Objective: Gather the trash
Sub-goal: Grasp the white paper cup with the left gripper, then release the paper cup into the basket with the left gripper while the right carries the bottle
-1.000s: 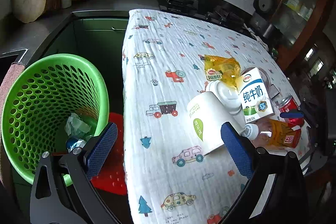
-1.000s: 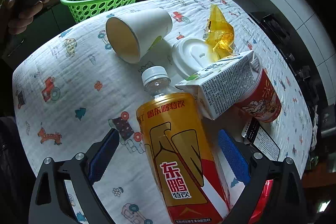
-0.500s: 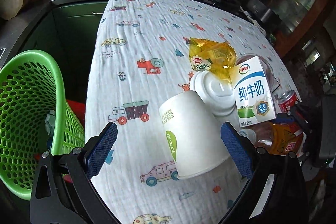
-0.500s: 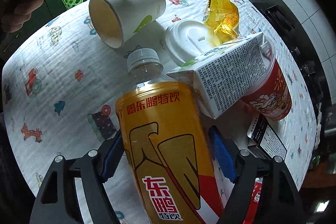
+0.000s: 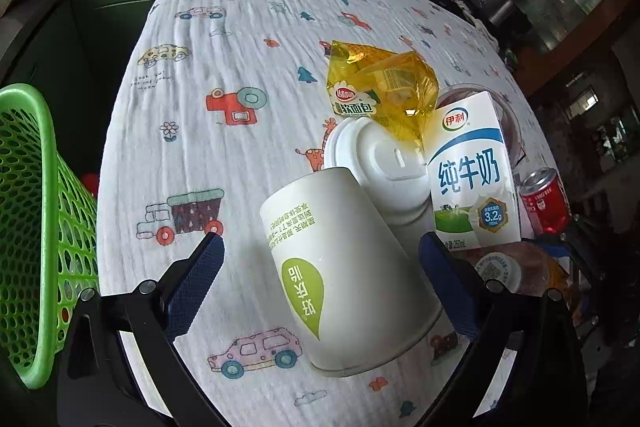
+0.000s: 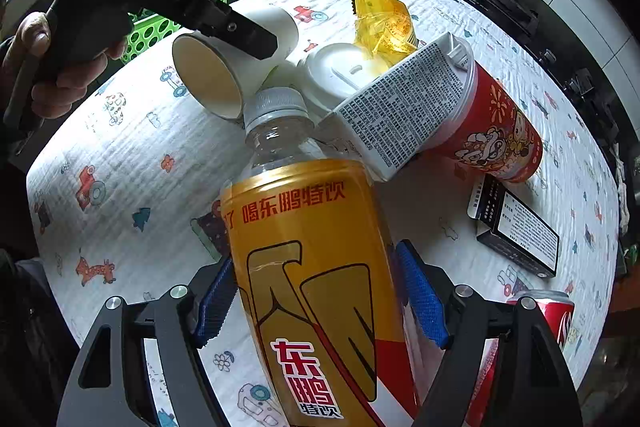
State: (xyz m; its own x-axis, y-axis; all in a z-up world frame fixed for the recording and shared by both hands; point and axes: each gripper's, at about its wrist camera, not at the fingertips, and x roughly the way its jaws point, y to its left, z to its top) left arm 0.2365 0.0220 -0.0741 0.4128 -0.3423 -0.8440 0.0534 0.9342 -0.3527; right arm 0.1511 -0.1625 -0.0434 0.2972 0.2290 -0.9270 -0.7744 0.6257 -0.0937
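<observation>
A white paper cup (image 5: 352,287) lies on its side on the patterned tablecloth, between the wide-open fingers of my left gripper (image 5: 320,267); the pads do not touch it. It also shows in the right wrist view (image 6: 224,71). My right gripper (image 6: 316,291) is shut on a yellow drink bottle (image 6: 312,267) with a grey cap. The green trash basket (image 5: 36,227) stands off the table's left edge. Behind the cup lie a white lid (image 5: 380,163), a yellow wrapper (image 5: 384,87) and a milk carton (image 5: 472,183).
A red printed cup (image 6: 496,131) lies behind the carton. A black box (image 6: 516,227) and a red can (image 6: 552,315) sit to the right. Kitchen counter and cabinets surround the table (image 5: 240,47).
My left gripper has moved from over the basket to the table and now straddles the paper cup. My right gripper has closed in on the yellow bottle and grips it.
</observation>
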